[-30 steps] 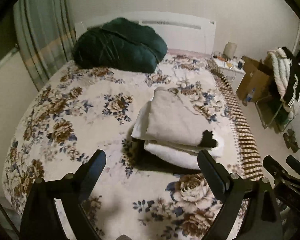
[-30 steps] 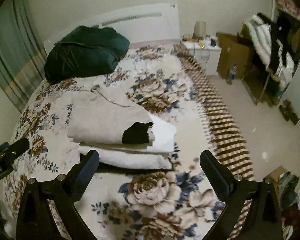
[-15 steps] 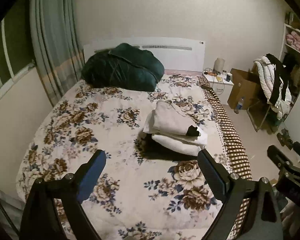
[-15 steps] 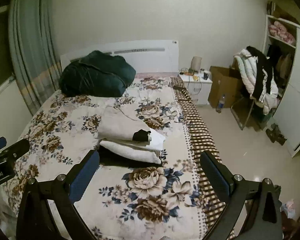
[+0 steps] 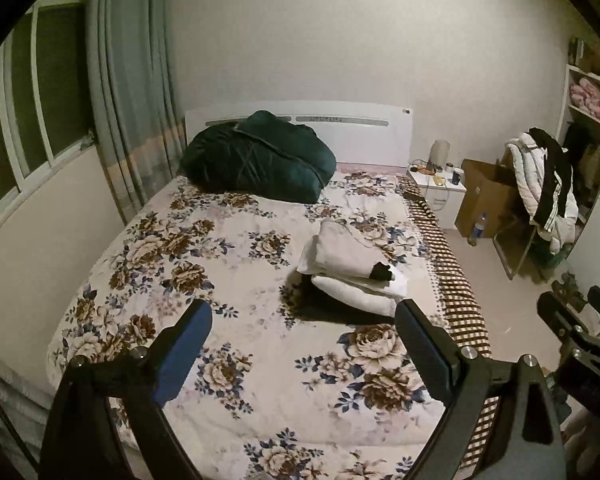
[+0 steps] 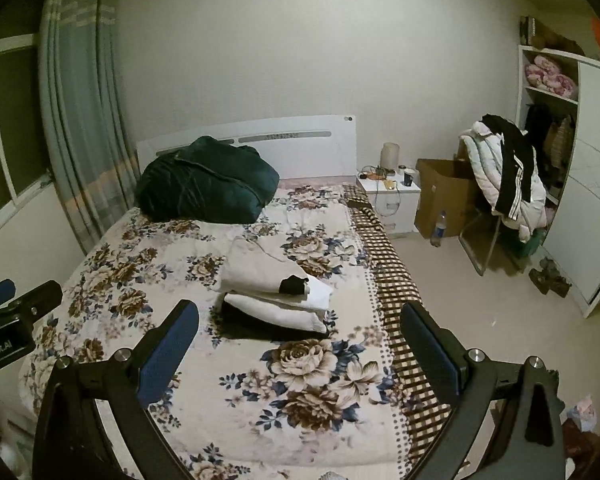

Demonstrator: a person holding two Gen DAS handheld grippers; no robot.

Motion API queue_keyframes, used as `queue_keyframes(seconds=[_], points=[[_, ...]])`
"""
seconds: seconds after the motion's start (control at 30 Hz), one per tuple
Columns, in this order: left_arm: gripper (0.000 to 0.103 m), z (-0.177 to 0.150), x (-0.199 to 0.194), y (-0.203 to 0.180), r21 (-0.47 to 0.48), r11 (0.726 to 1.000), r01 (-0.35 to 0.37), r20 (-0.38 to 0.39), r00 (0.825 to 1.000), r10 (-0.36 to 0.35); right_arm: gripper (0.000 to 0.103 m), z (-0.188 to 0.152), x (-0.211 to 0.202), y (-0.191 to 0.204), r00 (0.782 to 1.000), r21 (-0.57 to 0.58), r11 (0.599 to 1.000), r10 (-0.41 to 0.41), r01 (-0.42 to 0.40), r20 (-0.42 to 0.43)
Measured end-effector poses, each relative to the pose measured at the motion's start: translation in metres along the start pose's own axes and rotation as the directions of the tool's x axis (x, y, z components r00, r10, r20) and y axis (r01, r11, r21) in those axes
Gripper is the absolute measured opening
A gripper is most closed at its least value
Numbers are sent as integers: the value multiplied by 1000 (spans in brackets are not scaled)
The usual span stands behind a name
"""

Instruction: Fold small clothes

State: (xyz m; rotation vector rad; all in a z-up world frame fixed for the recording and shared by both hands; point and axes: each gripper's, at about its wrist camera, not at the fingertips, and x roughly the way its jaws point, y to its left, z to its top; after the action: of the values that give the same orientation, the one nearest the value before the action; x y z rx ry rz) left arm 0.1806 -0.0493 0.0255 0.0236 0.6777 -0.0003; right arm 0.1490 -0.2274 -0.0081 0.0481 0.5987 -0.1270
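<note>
Both tools are held back off the foot of the bed [image 5: 100,280], well apart from the work. Left tool [image 5: 302,330]: jaws spread wide, nothing between the pads. Right tool [image 6: 300,332]: same, wide open and empty; it is also caught at the right edge of the left wrist view.

Stack of folded clothes [image 5: 352,276] is seen on the floral bedspread, toward the bed's right side, near the checked border [image 5: 456,280], about midway between headboard [image 5: 364,136] and foot. Top layer is a beige garment [image 6: 260,268] with a small black patch [image 6: 294,285] at its near corner; white folded pieces [image 6: 276,312] lie under it. A dark shape at the stack's near-left base could be shadow or another garment; it cannot be told which.

Dark green bundle [image 5: 260,160] is parked against the headboard, well apart from the stack.

Handling, judged: cloth is light, soft and limp, no stiffness, so any layer will sag and unfold if lifted at one point. The stack is loosely squared and likely to shear if pushed sideways. Best taken at a folded edge or a corner, pinching through all plies of a single piece, both tools on opposite ends to keep the fold flat. The soft mattress will give under a downward press, so a shallow scoop under the edge is preferred.

Folding looks done or nearly done for this pile.
</note>
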Motion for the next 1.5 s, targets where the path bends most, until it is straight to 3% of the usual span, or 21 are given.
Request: queue_keyframes(seconds=[0.07,0.13,1.5], points=[[95,-3,-5,-4,8,1000,4,8,1000,-4,102,1,-9,-1,1000,-13,1000,7,-7,3],[103,-4,-7,-6,9,1000,4,9,1000,-4,103,3,-12,-3,1000,-22,1000,15,-15,9],[103,-6,-20,-22,4,1000,-3,36,999,3,103,13,8,-12,999,-45,998,45,-45,1]])
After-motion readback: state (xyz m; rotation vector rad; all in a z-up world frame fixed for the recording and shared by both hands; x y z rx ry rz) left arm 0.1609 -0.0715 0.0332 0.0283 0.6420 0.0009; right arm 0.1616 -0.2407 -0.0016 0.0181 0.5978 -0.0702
